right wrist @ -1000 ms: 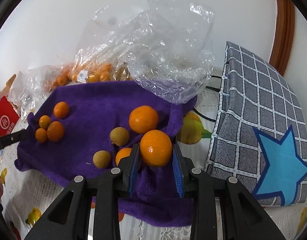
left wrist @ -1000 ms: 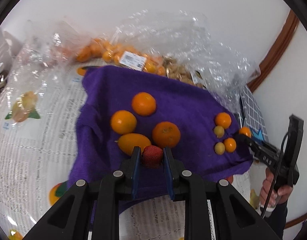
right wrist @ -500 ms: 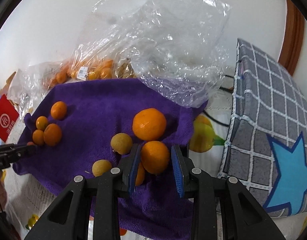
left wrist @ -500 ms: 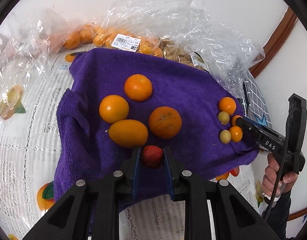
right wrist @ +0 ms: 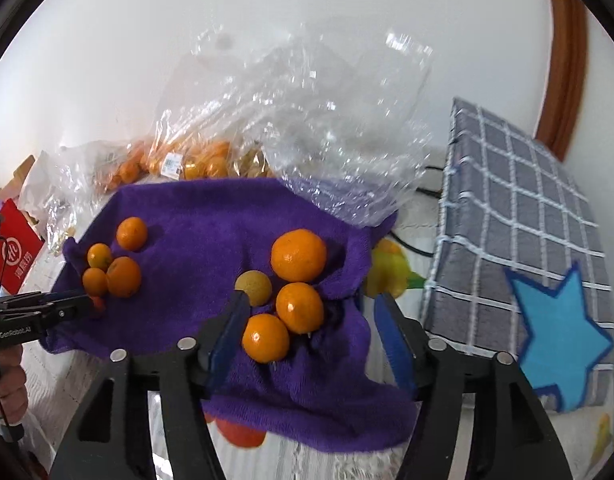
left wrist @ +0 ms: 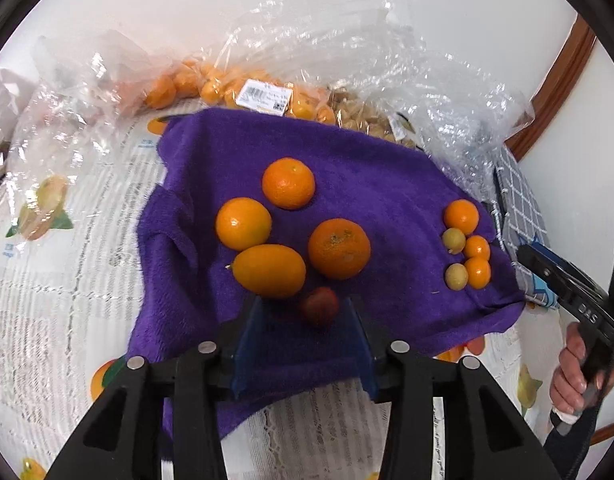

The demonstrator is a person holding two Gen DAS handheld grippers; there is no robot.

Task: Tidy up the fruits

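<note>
A purple towel (left wrist: pixel 367 168) (right wrist: pixel 195 220) lies on the table with fruit on it. My left gripper (left wrist: pixel 303 312) is open; a red strawberry (left wrist: pixel 319 306) lies on the towel between its fingers, beside several oranges (left wrist: pixel 339 248). My right gripper (right wrist: pixel 309 320) is open over the towel's right end, where an orange (right wrist: pixel 299 307) lies free next to other oranges (right wrist: pixel 298 255) and a small yellow-green fruit (right wrist: pixel 254 288). That small group also shows in the left wrist view (left wrist: pixel 467 248).
Clear plastic bags (left wrist: pixel 347 64) (right wrist: pixel 319 120) with oranges stand behind the towel against the wall. A grey checked bag with a blue star (right wrist: pixel 527 260) stands right of the towel. A red packet (right wrist: pixel 15 252) lies at far left.
Both grippers have opened. The left one let go of the strawberry onto the towel. The right one let go of its orange, which now lies among the small fruit.
</note>
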